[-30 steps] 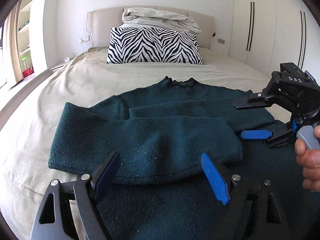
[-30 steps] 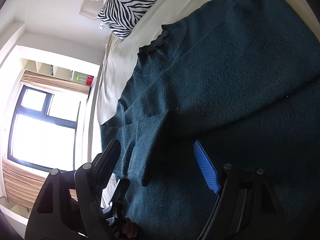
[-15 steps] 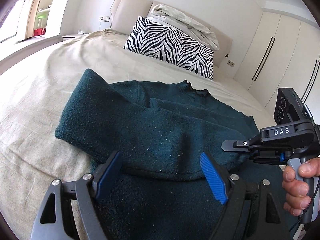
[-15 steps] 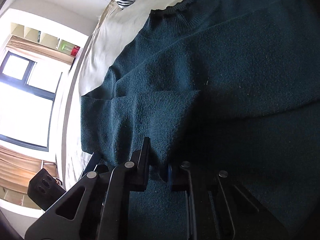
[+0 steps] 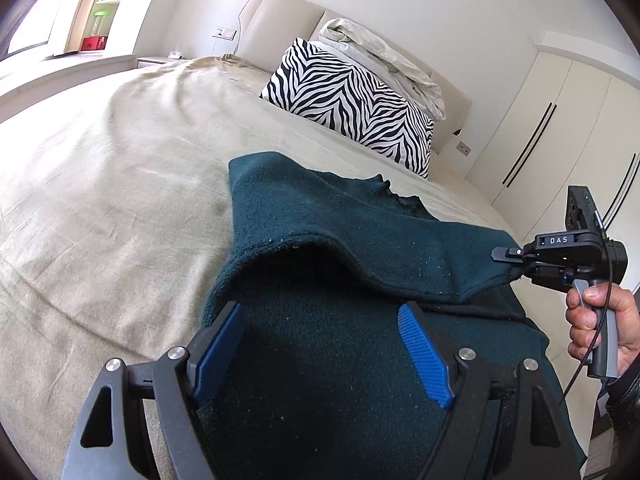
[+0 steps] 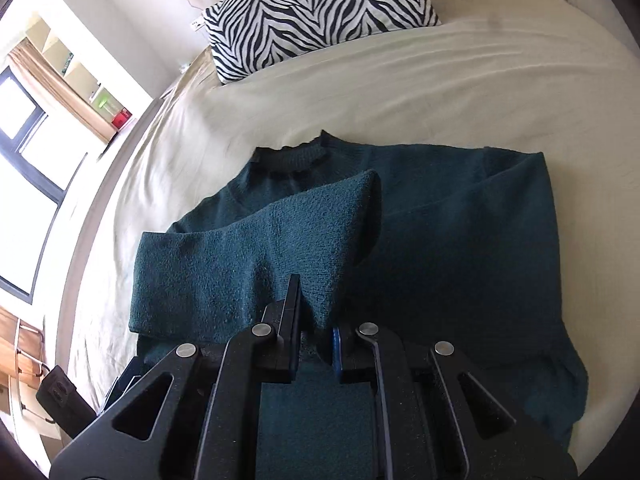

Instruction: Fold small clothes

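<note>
A dark green knit sweater (image 5: 360, 240) lies on the beige bed, collar toward the headboard; it also shows in the right wrist view (image 6: 460, 240). Its sleeve (image 6: 256, 248) is folded across the body. My right gripper (image 6: 316, 320) is shut on the sleeve's cuff end and lifts it off the body; in the left wrist view the right gripper (image 5: 516, 264) pinches that edge at the right. My left gripper (image 5: 320, 352) is open and empty, low over the sweater's lower body, its blue pads (image 5: 424, 360) wide apart.
A zebra-print pillow (image 5: 352, 108) and crumpled bedding (image 5: 380, 52) sit against the headboard. White wardrobe doors (image 5: 560, 140) stand at the right. A window with curtains (image 6: 36, 128) and shelves is at the left. Beige bedsheet (image 5: 100, 200) spreads left of the sweater.
My right gripper closed on the sleeve's end and raised it, so the sleeve edge now hangs in an arch. My left gripper stayed open and moved closer over the sweater.
</note>
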A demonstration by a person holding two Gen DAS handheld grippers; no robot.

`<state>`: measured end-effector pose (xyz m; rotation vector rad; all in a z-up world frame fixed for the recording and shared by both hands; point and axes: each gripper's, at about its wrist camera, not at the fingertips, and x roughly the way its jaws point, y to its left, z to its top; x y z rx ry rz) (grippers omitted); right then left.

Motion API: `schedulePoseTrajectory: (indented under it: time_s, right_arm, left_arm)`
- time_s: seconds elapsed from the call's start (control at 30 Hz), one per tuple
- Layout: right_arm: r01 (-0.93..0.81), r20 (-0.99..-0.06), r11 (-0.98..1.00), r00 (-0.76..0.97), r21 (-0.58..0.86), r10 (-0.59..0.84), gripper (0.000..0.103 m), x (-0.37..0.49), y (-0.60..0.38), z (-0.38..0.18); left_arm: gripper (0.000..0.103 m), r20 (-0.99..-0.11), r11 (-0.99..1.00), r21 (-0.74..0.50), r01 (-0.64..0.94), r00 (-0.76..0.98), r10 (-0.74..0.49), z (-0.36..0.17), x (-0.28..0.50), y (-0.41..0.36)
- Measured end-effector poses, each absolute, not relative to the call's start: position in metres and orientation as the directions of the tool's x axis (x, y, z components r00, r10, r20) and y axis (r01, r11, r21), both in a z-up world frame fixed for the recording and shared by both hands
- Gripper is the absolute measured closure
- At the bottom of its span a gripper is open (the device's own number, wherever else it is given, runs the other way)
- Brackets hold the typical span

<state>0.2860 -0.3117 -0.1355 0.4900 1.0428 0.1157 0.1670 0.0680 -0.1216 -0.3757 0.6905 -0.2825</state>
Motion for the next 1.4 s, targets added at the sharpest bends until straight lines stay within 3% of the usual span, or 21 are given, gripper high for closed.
schedulePoseTrajectory:
  time_s: [0.3, 0.5, 0.67, 0.8, 0.87, 1.03, 1.13, 1.23, 1.33, 1.37, 1.4]
  right_arm:
    - [0.198, -0.794, 0.843, 0.493, 0.501, 0.356, 0.092, 0.281, -0.353, -0.174]
    - [0.178, -0.788, 0.848, 0.501, 0.499, 0.358, 0.092, 0.274, -0.352, -0.157]
    - [0.237, -0.796, 0.809, 0.46, 0.537, 0.394, 0.092, 0.278, -0.363, -0.182]
    - [0.257, -0.747, 0.743, 0.487, 0.618, 0.453, 0.091, 0.274, -0.375, -0.195]
    - [0.257, -0.739, 0.734, 0.489, 0.629, 0.463, 0.091, 0.272, -0.378, -0.196]
    - [0.249, -0.737, 0.738, 0.498, 0.627, 0.458, 0.09, 0.266, -0.38, -0.19]
    - [0.259, -0.733, 0.732, 0.51, 0.63, 0.45, 0.09, 0.256, -0.385, -0.184]
    - [0.264, -0.728, 0.735, 0.538, 0.625, 0.426, 0.089, 0.246, -0.393, -0.173]
    - [0.215, -0.663, 0.706, 0.597, 0.675, 0.451, 0.079, 0.242, -0.397, -0.16]
    - [0.196, -0.638, 0.694, 0.614, 0.693, 0.464, 0.071, 0.243, -0.396, -0.155]
    - [0.184, -0.621, 0.687, 0.63, 0.703, 0.466, 0.057, 0.243, -0.396, -0.151]
  left_arm:
    - [0.054, -0.556, 0.834, -0.547, 0.072, 0.713, -0.427, -0.116, 0.18, 0.097]
    - [0.057, -0.513, 0.846, -0.527, 0.08, 0.764, -0.391, -0.083, 0.207, 0.114]
    - [0.071, -0.567, 0.882, -0.458, 0.113, 0.727, -0.388, -0.084, 0.247, 0.094]
    - [0.073, -0.707, 0.924, -0.367, 0.108, 0.613, -0.353, -0.126, 0.269, 0.073]
    - [0.084, -0.701, 0.926, -0.36, 0.112, 0.623, -0.348, -0.138, 0.265, 0.076]
    - [0.084, -0.702, 0.92, -0.377, 0.111, 0.613, -0.362, -0.129, 0.263, 0.084]
    - [0.084, -0.652, 0.903, -0.416, 0.107, 0.657, -0.378, -0.108, 0.26, 0.1]
    - [0.077, -0.613, 0.876, -0.47, 0.111, 0.672, -0.414, -0.088, 0.275, 0.114]
    - [0.077, -0.603, 0.85, -0.5, 0.163, 0.639, -0.477, -0.082, 0.298, 0.104]
    - [0.077, -0.61, 0.846, -0.506, 0.167, 0.625, -0.488, -0.086, 0.306, 0.1]
    - [0.077, -0.625, 0.851, -0.501, 0.156, 0.615, -0.481, -0.091, 0.313, 0.095]
